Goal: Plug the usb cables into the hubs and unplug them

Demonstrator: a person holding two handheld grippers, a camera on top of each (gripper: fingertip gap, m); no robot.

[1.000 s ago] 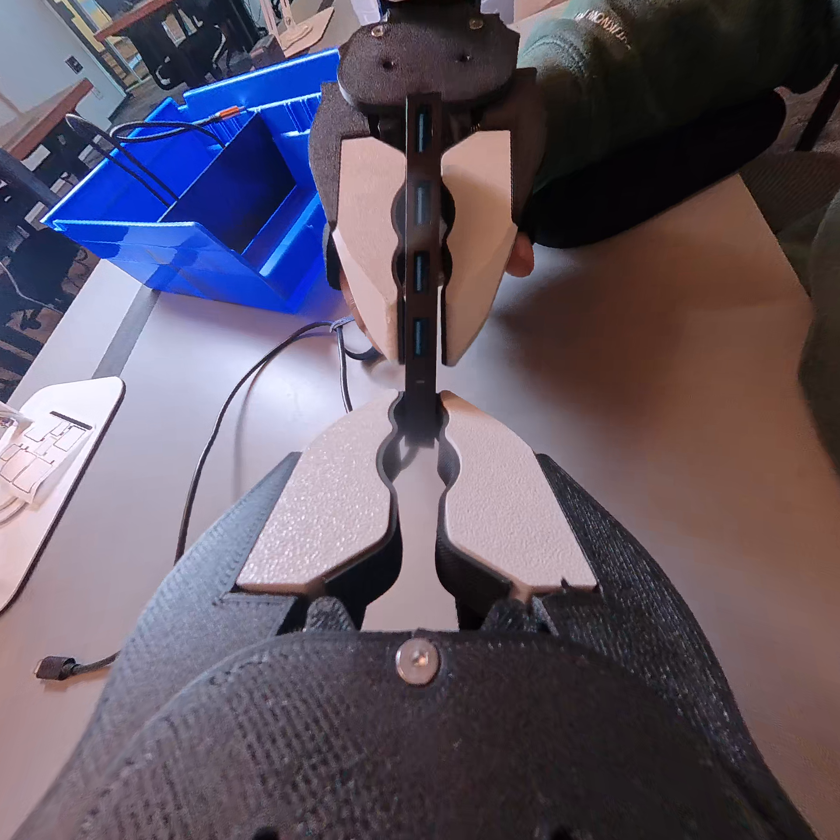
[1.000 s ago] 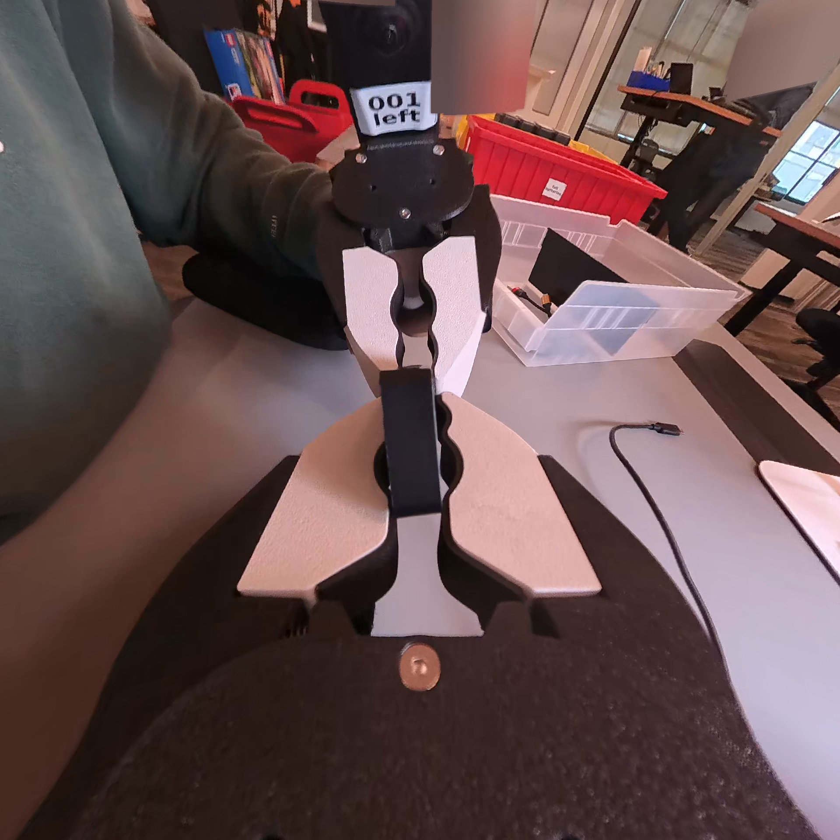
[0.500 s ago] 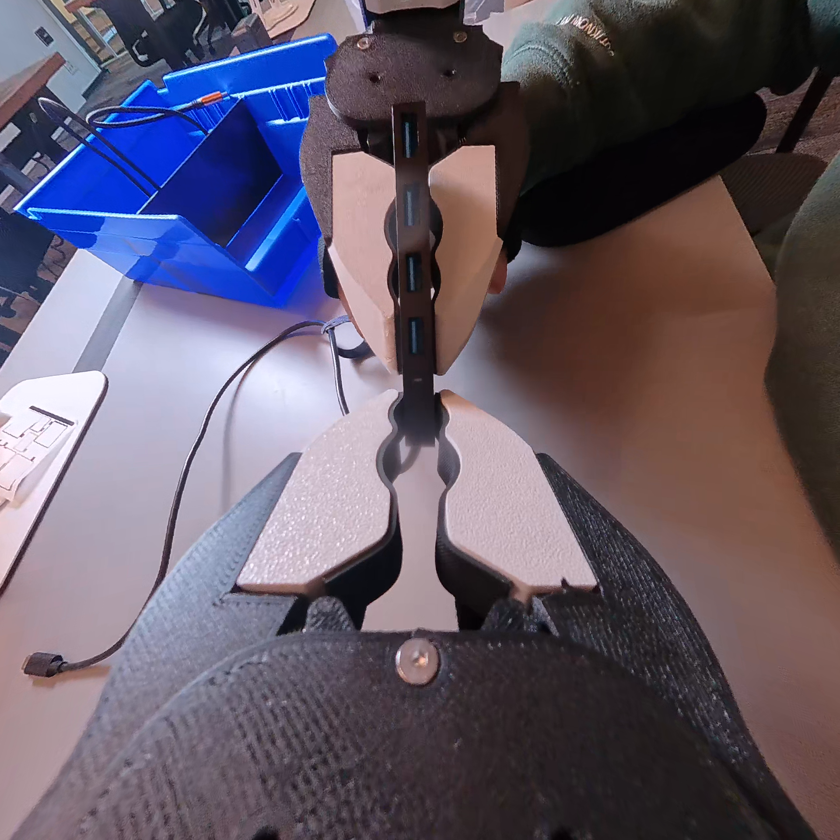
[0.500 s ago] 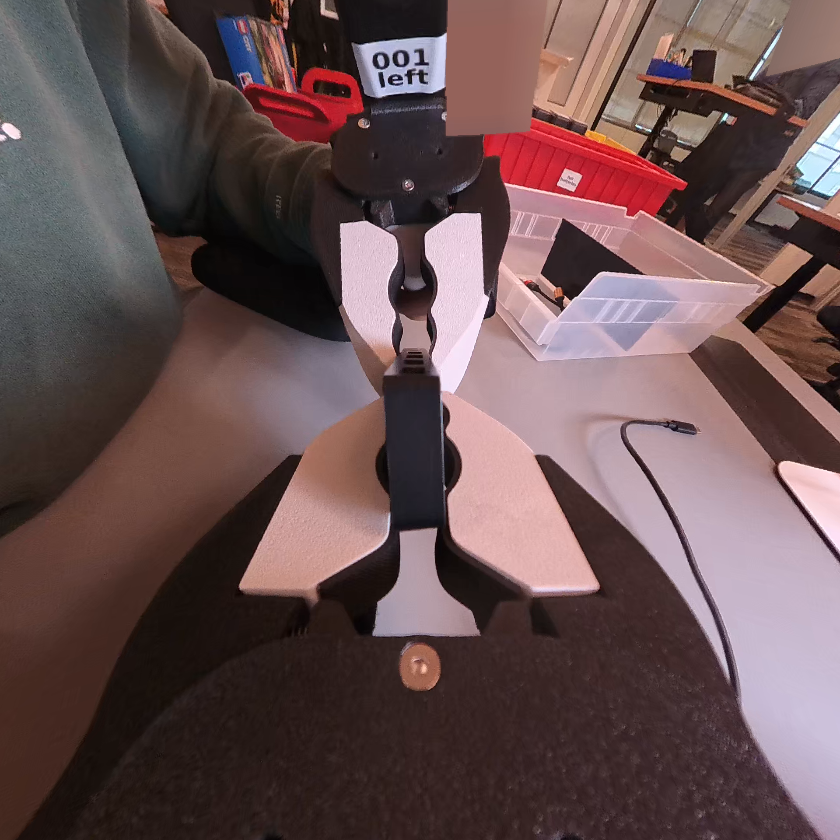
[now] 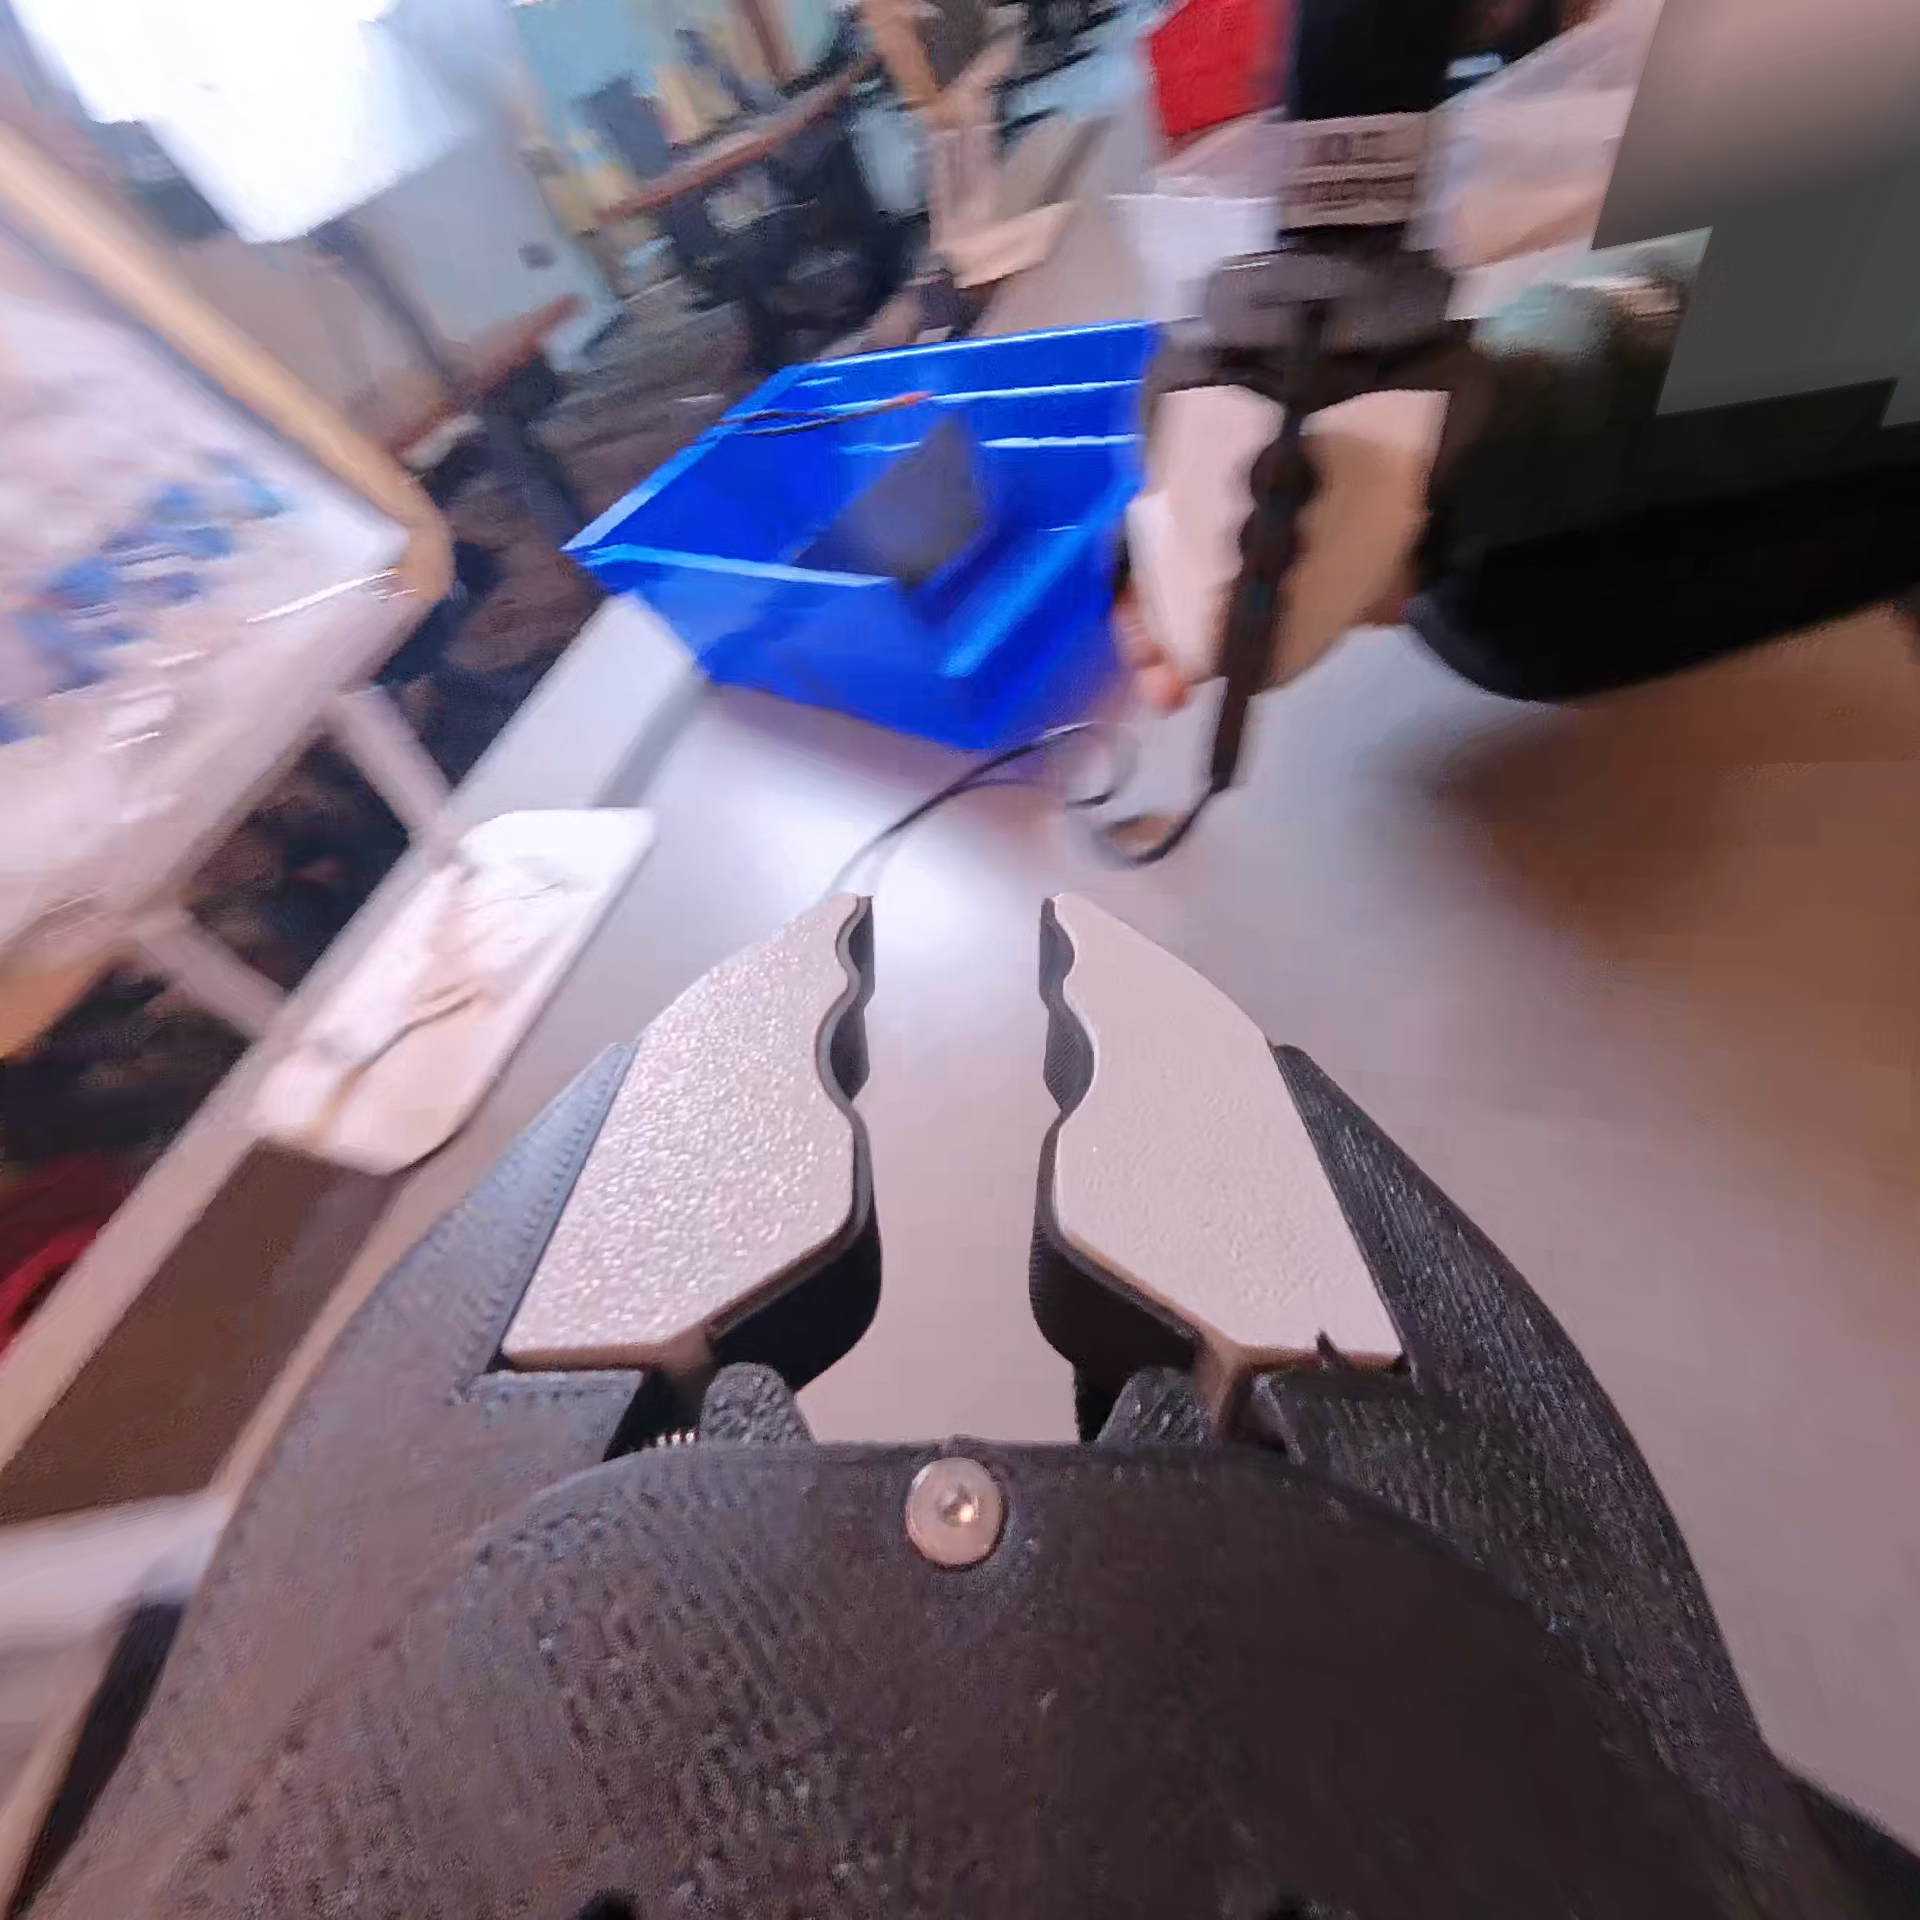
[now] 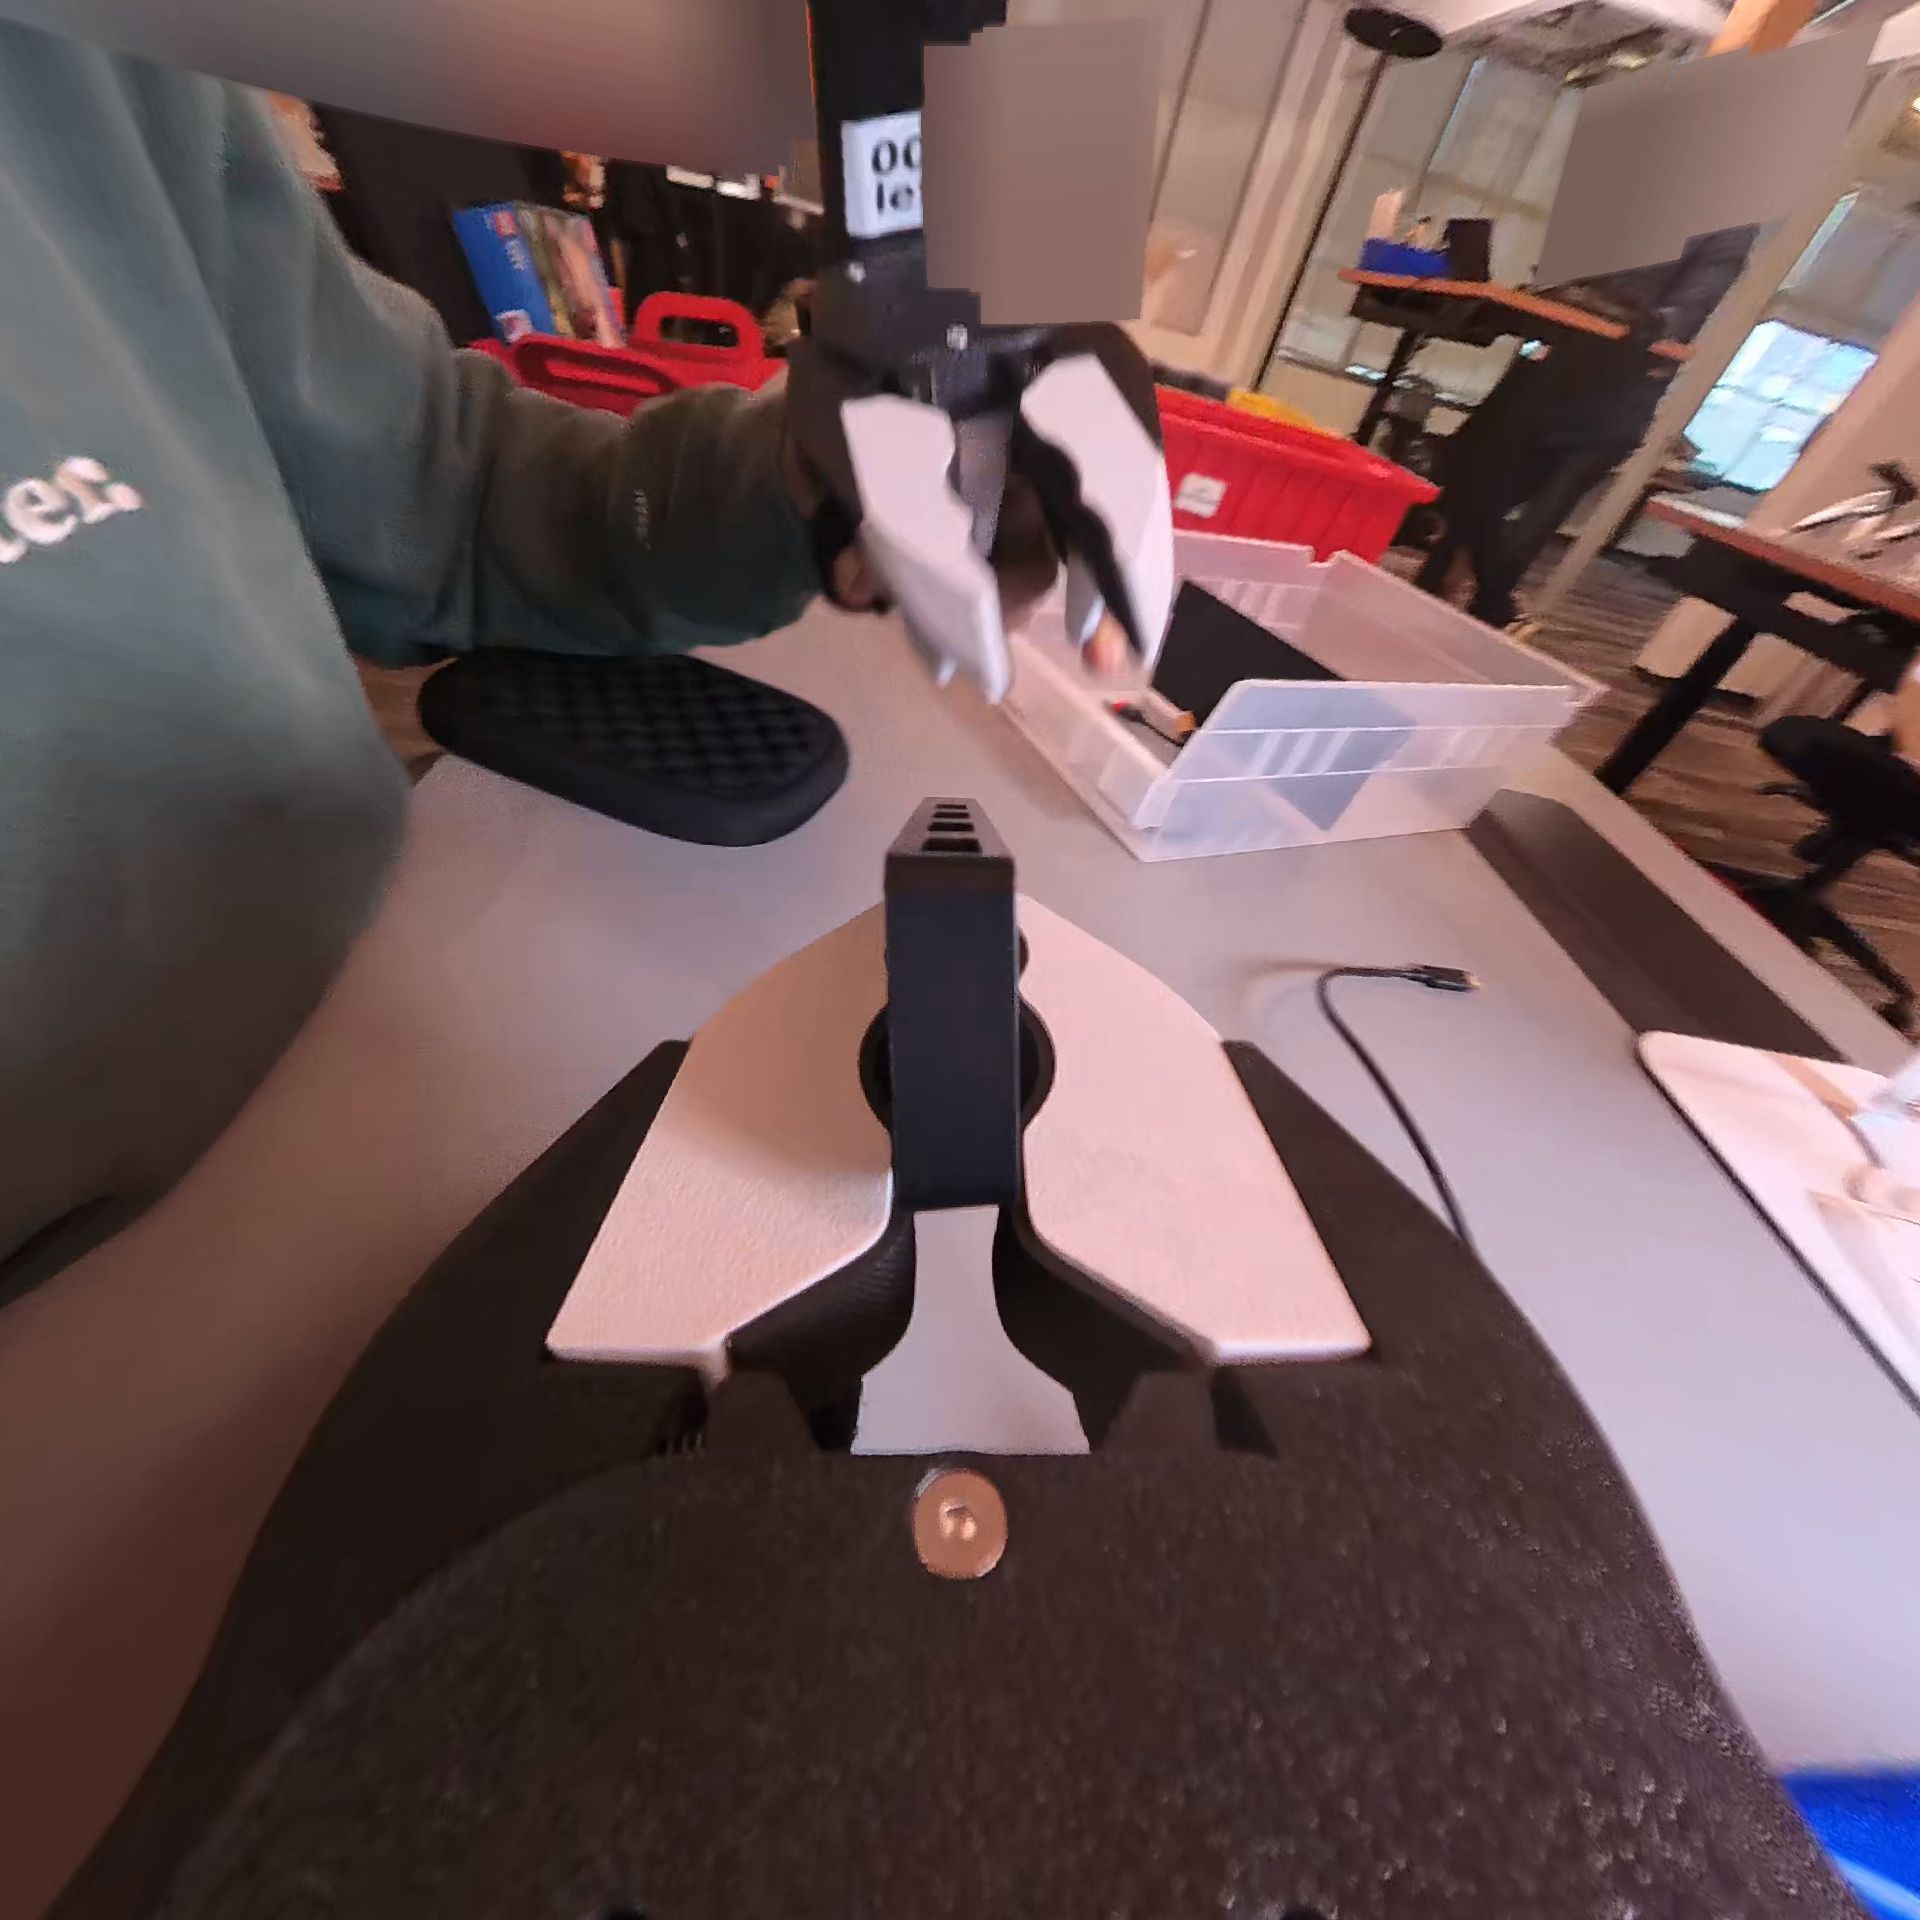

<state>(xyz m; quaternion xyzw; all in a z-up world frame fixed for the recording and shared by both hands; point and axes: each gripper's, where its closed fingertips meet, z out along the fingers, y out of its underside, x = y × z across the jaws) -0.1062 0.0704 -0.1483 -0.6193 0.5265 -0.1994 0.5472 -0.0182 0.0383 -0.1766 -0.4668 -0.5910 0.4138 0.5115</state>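
My right gripper (image 6: pixel 951 920) is shut on a black USB hub (image 6: pixel 951 1039) that stands upright between its pads, port end pointing forward. My left gripper (image 5: pixel 956 914) is open and empty above the grey table (image 5: pixel 1351 1039). In the right wrist view the left gripper (image 6: pixel 1044 655) hangs open, up and beyond the hub, apart from it. In the blurred left wrist view the right gripper (image 5: pixel 1236 675) holds the hub (image 5: pixel 1262 540) at the upper right, with its black cable (image 5: pixel 935 800) trailing onto the table. The cable's plug (image 6: pixel 1444 977) lies right of the hub.
A blue bin (image 5: pixel 883 540) stands at the table's far side in the left wrist view. A clear plastic tray (image 6: pixel 1351 727) and red bins (image 6: pixel 1288 478) stand beyond the left gripper. A white board (image 6: pixel 1787 1122) lies at the right edge. A black chair armrest (image 6: pixel 634 738) sits by the person's sleeve. The tips of one gripper are about 10 cm away from the tips of the other.
My left gripper has let go of the hub's end, opened, and swung away from it. My right gripper keeps its hold on the hub.
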